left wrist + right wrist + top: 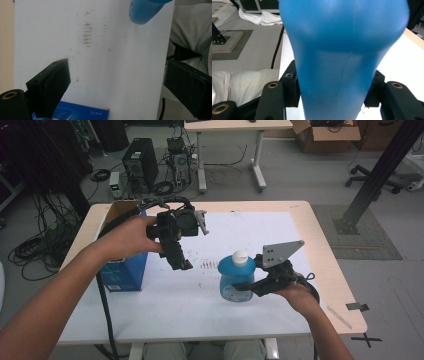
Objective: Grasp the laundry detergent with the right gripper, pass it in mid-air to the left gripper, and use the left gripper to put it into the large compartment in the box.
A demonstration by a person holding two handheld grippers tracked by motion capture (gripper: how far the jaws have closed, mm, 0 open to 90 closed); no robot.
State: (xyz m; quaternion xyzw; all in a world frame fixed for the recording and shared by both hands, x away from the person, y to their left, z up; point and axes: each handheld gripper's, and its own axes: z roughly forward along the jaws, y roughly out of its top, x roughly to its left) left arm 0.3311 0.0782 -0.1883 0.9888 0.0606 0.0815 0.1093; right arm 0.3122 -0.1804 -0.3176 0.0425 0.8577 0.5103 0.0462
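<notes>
The right tool [248, 286] pinches the blue bottle [236, 279], which stands upright on the white sheet [200, 295] covering the tabletop [320, 235]. The left tool [181, 261] hangs spread above the sheet, near a blue box [122, 272].

So there's this blue bottle [236, 279] with a white cap [240, 256] standing upright on the white sheet [250, 227], toward the right side of the table. Body's see-through blue, narrowing at the waist and flaring out wider above it. The right gripper [248, 286] is pinching it around that narrow waist, one jaw pressing in on each side.
</notes>
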